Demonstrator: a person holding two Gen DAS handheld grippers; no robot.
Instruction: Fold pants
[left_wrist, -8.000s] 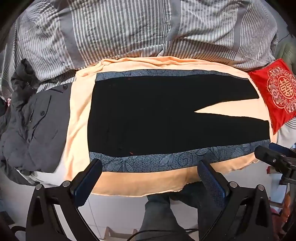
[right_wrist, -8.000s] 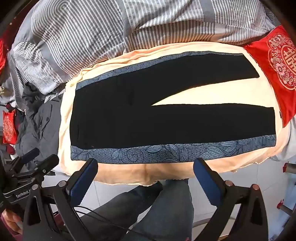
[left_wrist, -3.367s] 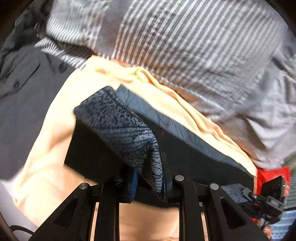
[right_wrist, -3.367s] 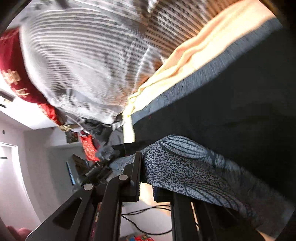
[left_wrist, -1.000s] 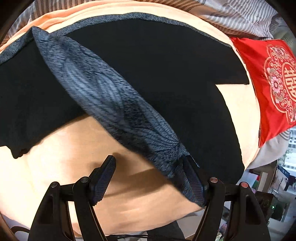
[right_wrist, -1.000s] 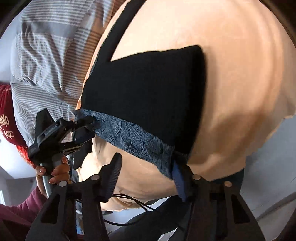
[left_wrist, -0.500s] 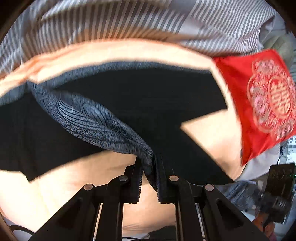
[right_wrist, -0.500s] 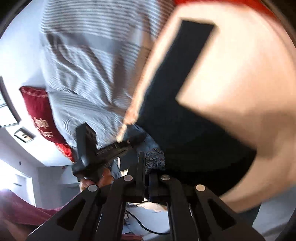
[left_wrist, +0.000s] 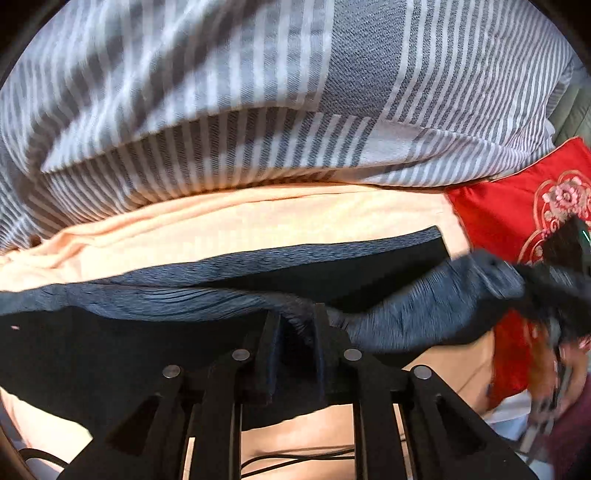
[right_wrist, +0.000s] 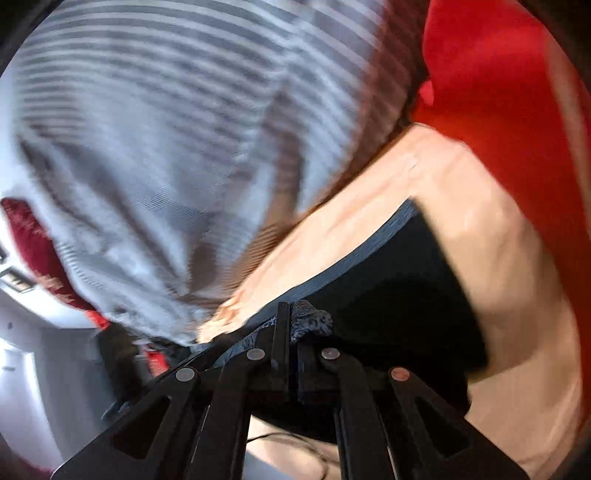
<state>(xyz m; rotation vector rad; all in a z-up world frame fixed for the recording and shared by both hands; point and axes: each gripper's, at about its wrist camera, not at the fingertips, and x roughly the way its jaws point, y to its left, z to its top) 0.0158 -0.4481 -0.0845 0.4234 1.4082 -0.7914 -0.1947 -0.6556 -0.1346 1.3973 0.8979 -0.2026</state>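
Pants (left_wrist: 110, 354) fill the lower middle of the left wrist view, spread over a peach sheet (left_wrist: 229, 218), their patterned blue-grey side band lifted into a ridge that runs straight into the left gripper (left_wrist: 295, 321) at bottom centre. That gripper's two fingers are pressed together on the band, cloth bunched between them. Toward the right edge of the same frame the band stretches on to the right gripper (left_wrist: 524, 280), blurred there, with the band's end bunched against it. In the right wrist view the right gripper (right_wrist: 293, 328) sits at bottom centre, its fingers clamped on a tuft of the speckled band, and the black leg of the pants (right_wrist: 399, 291) lies just beyond and to the right of the fingertips, its squared hem toward the upper right.

No readable writing shows; the red cushion (left_wrist: 535, 206) at right carries only a floral ornament.

The pants are black with a blue-grey patterned stripe down the outer seam. A grey-and-white striped duvet (left_wrist: 258, 92) fills the upper half of both frames.
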